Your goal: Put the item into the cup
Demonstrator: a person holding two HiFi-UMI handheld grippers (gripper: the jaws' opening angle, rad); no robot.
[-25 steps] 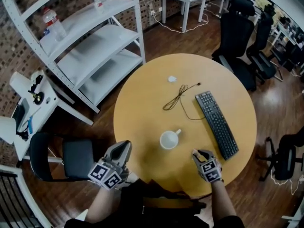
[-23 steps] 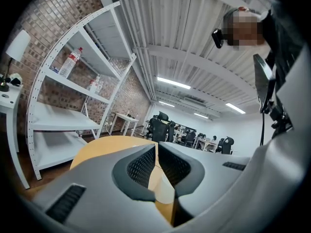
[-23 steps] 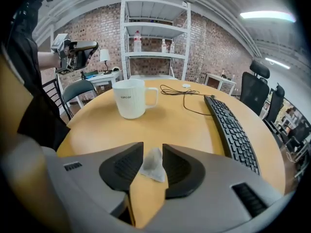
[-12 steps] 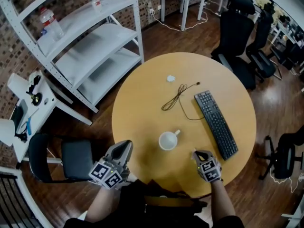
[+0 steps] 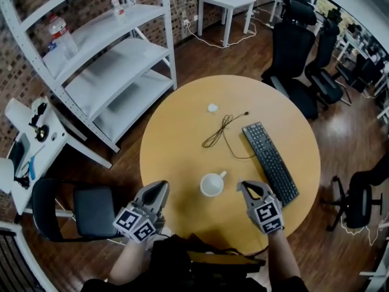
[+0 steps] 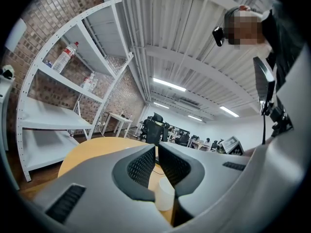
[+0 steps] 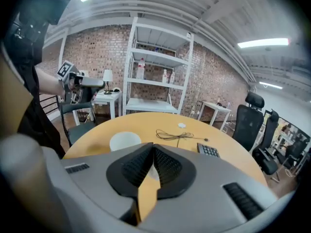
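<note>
A white cup (image 5: 213,184) stands on the round yellow table (image 5: 182,139), near its front edge. A small white item (image 5: 212,107) lies far across the table, beyond a coiled black cable (image 5: 220,131). My right gripper (image 5: 248,190) hovers just right of the cup, shut and empty; in the right gripper view its pads meet (image 7: 153,147) with the cup (image 7: 125,141) ahead to the left. My left gripper (image 5: 155,198) is at the table's front left edge, jaws together with nothing between them (image 6: 156,154); the cup (image 6: 164,193) shows behind them.
A black keyboard (image 5: 270,162) lies right of the cup. White shelving (image 5: 103,59) with bottles stands to the left, black office chairs (image 5: 292,47) at the back right, and a black chair (image 5: 91,208) by my left gripper.
My right gripper has shifted left and forward, closer to the cup. The left gripper has stayed in place. The head view has tilted slightly.
</note>
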